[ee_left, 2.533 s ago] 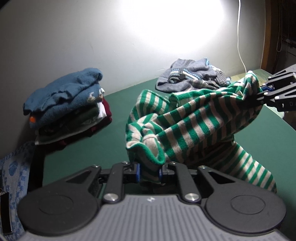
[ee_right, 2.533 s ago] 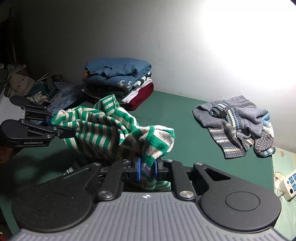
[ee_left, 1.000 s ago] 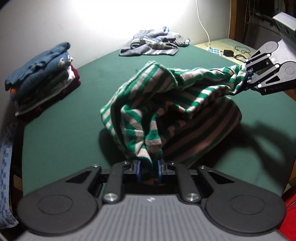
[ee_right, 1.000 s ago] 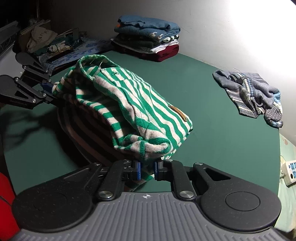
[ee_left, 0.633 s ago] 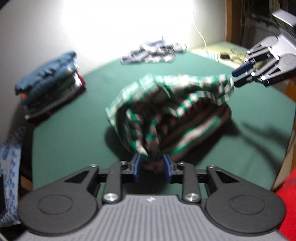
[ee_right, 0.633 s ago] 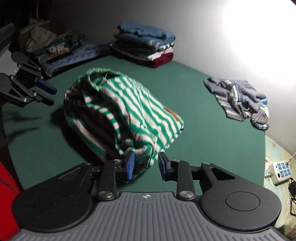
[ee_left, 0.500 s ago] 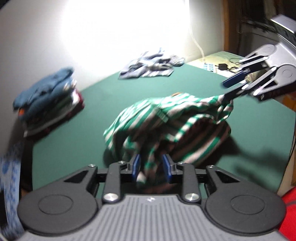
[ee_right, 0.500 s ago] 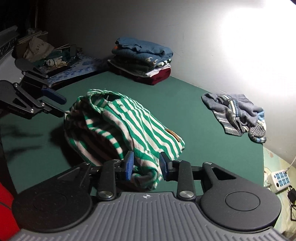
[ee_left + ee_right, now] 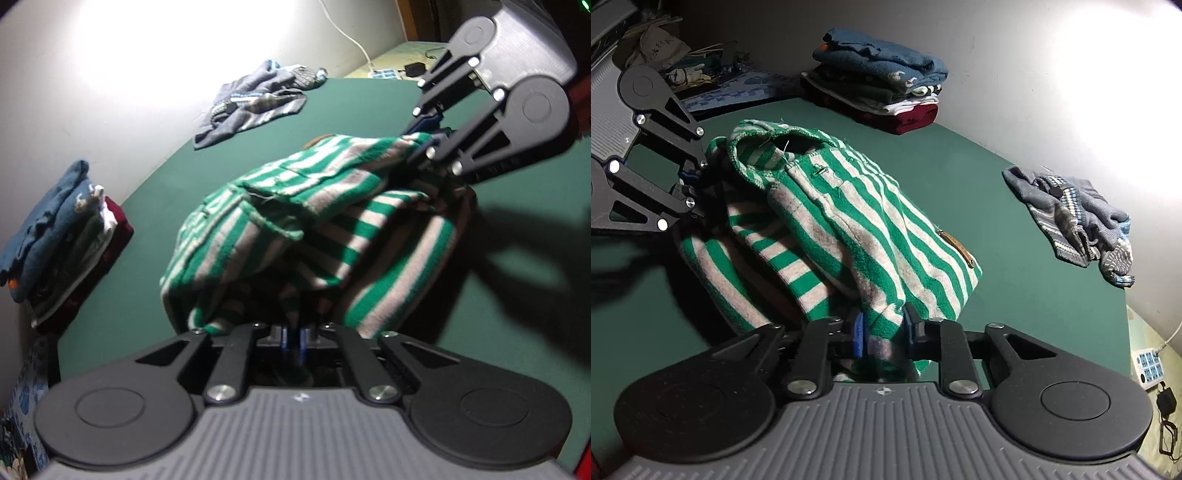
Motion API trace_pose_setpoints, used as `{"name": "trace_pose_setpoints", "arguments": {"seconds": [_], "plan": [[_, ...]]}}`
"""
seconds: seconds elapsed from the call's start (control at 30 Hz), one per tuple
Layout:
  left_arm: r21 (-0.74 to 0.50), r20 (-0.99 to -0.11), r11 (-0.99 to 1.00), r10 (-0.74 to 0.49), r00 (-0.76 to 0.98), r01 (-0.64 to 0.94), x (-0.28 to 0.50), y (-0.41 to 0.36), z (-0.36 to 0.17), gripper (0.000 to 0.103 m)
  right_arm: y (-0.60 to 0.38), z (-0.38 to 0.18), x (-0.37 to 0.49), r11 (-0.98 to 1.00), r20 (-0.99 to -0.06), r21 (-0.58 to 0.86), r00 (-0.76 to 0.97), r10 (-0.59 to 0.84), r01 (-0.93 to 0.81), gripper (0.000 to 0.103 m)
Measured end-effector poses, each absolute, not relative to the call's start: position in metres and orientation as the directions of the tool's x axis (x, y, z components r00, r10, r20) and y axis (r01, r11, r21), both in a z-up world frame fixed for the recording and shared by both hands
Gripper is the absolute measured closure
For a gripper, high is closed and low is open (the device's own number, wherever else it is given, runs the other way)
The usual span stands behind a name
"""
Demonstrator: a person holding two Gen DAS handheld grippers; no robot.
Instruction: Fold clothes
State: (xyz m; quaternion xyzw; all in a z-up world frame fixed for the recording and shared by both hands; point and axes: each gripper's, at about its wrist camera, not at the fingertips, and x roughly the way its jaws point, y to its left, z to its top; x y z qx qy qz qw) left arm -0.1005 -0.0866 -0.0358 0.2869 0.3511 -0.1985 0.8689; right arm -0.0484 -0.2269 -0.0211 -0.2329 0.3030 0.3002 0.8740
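both grippers (image 9: 293, 338) (image 9: 881, 334) tilted down, on striped garment (image 9: 332, 206)

Striped garment (image 9: 849, 221) — from aloft to table (image 9: 997, 206)

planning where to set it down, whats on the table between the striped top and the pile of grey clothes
Nothing: in the right wrist view only bare green table separates the striped top from the grey clothes.

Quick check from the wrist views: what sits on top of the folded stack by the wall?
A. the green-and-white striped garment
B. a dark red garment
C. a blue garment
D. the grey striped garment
C: in the right wrist view a blue garment tops the folded stack, with the dark red one at the bottom; the striped garment lies between the grippers and the grey one lies crumpled apart.
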Motion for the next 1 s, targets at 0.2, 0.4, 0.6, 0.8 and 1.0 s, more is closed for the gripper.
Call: {"name": "trace_pose_setpoints", "arguments": {"seconds": [0.2, 0.4, 0.6, 0.8, 1.0], "plan": [[0.308, -0.74, 0.759, -0.188, 0.646, 0.573, -0.125, -0.082, -0.03, 0.103, -0.242, -0.01, -0.066, 0.662, -0.679, -0.216, 0.597, 0.427, -0.718, 0.088], [0.381, -0.7, 0.751, -0.147, 0.699, 0.539, -0.143, -0.08, -0.024, 0.096, -0.242, -0.023, -0.069, 0.657, -0.682, -0.264, 0.618, 0.391, -0.707, 0.086], [0.465, -0.681, 0.707, -0.1, 0.726, 0.533, -0.131, -0.083, -0.027, 0.076, -0.218, 0.002, -0.098, 0.541, -0.564, -0.364, 0.642, 0.519, -0.758, 0.06], [0.504, -0.694, 0.654, -0.083, 0.715, 0.564, -0.119, -0.092, -0.044, 0.073, -0.182, -0.029, -0.076, 0.47, -0.603, -0.432, 0.634, 0.484, -0.77, 0.079], [0.454, -0.705, 0.69, -0.108, 0.701, 0.564, -0.119, -0.084, -0.035, 0.103, -0.187, -0.02, -0.062, 0.552, -0.633, -0.309, 0.6, 0.488, -0.775, 0.097]]}}
